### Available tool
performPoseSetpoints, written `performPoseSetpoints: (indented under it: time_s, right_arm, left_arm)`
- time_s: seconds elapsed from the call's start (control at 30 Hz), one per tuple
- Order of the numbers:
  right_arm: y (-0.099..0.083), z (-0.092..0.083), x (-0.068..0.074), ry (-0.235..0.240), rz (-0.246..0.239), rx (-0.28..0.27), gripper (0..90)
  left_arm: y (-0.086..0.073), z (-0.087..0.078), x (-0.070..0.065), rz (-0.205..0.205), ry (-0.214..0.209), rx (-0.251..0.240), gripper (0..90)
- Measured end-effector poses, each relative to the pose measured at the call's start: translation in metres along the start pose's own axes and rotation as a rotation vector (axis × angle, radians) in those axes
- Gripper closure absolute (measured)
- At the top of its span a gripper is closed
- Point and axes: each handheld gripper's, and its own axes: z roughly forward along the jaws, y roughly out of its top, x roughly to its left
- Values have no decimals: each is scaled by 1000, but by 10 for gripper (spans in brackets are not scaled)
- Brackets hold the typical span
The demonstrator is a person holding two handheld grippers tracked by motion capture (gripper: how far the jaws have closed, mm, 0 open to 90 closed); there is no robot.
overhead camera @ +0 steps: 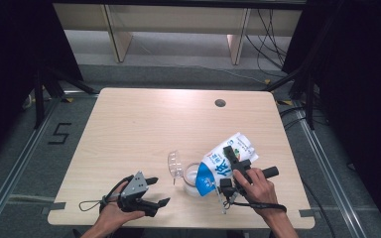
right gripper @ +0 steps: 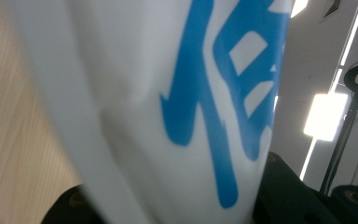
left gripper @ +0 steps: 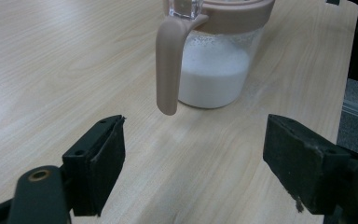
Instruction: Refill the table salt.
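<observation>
So a pouring step is being done here. A white pouch with blue lettering [overhead camera: 226,161] is clamped in the right gripper [overhead camera: 233,166] and tipped down toward a clear jug [overhead camera: 192,179] near the front middle of the counter [overhead camera: 129,129]; in the right gripper view the pouch [right gripper: 168,93] is pressed right up between the black jaws. The pouch's lower corner is held right at the jug's rim, though whether it's actually touching can't be told from the high view.

The jug [left gripper: 214,65] is already partly filled with white liquid, as seen in the left gripper view, with its pinkish collar and handle [left gripper: 168,65] turned toward that camera. A clear lid [overhead camera: 175,164] appears flipped open on the jug's left side.

The left gripper [overhead camera: 151,191] is released, jaws spread wide with nothing between them, parked near the front left and aimed at the jug, just short of the handle.

To do this well, the spout probably should be kept directly over the opening and the tilt increased slowly, since a soft pouch can glug and splash. Squeezing harder isn't advised, as liquid could be forced out suddenly. The jug could be steadied by the handle with the free gripper so it isn't nudged off its spot.
</observation>
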Motion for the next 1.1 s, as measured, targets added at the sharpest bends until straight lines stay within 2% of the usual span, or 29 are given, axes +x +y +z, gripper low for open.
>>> performPoseSetpoints:
  time_s: [0.03,0.1,0.13,0.2,0.23,0.3,0.37,0.43,0.5,0.53,0.6,0.67,0.7,0.87,0.93,0.97,1.0,1.07,1.1]
  right_arm:
    - [0,0,0,0,4,0,767]
    - [0,0,-1,1,0,-6,768]
    - [0,0,1,4,22,3,768]
    - [0,0,1,12,36,6,769]
    - [0,1,1,14,37,5,769]
    - [1,1,0,13,24,2,770]
    - [1,1,0,31,33,13,770]
    - [0,1,1,27,47,7,770]
    - [0,1,-1,46,57,17,770]
    - [0,1,-1,48,57,21,770]
    - [0,2,-4,40,18,1,770]
    - [0,2,0,39,74,-1,771]
    - [0,3,-1,31,64,-11,771]
    - [0,3,0,54,101,-8,771]
    - [1,3,-1,56,93,-13,771]
    - [1,2,-1,74,114,3,772]
    - [0,3,-2,72,109,-14,772]
    - [0,2,-2,88,128,3,772]
    - [-1,3,-2,87,133,2,772]
  left_arm:
    - [0,-1,0,1,9,5,206]
    - [0,0,0,1,-2,2,206]
    - [0,0,0,0,-1,0,206]
    - [0,0,0,-1,-1,0,206]
    - [0,-1,0,1,8,5,206]
    - [0,0,0,-1,-3,1,206]
    - [0,0,0,0,1,-1,206]
    - [1,0,2,30,0,1,206]
    - [1,0,2,30,-1,1,206]
    - [0,0,0,-1,7,4,206]
    - [0,0,0,0,7,5,206]
    - [0,0,0,0,7,5,206]
    - [0,0,0,1,7,5,206]
    - [0,0,0,1,7,5,206]
    - [0,0,0,1,7,5,206]
    - [0,0,0,1,7,5,206]
    - [0,0,0,3,7,6,206]
    - [0,0,0,1,9,7,206]
    - [0,0,1,20,-1,1,206]
